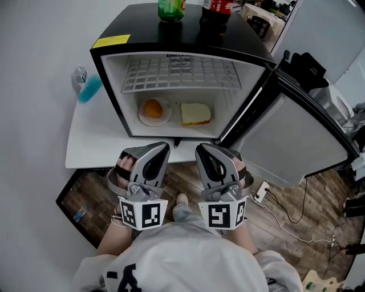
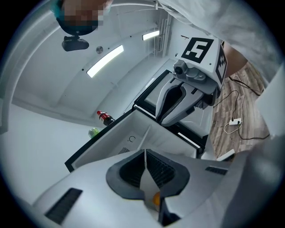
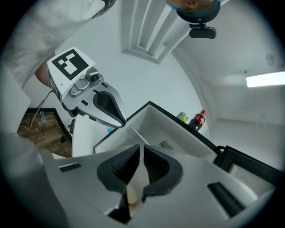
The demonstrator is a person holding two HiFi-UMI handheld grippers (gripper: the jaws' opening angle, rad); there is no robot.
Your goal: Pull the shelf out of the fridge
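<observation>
The white wire shelf (image 1: 179, 74) sits in the upper part of the open black mini fridge (image 1: 114, 43). Below it are a plate with an orange (image 1: 154, 110) and a bread slice (image 1: 195, 113). My left gripper (image 1: 163, 148) and right gripper (image 1: 201, 149) hang side by side just in front of the fridge's bottom edge, tips pointing at it, both shut on nothing. In the left gripper view the jaws (image 2: 145, 164) are shut, with the right gripper (image 2: 178, 100) beside them. The right gripper view shows its shut jaws (image 3: 141, 159), the left gripper (image 3: 102, 104) and the fridge (image 3: 178, 133).
The fridge door (image 1: 296, 131) stands open to the right. A green bottle (image 1: 170, 8) and a cola bottle (image 1: 215, 11) stand on the fridge top. The fridge rests on a white table (image 1: 91, 140) with a blue-capped bottle (image 1: 85, 85) lying at the left. Cables and a power strip (image 1: 262, 191) lie on the wood floor.
</observation>
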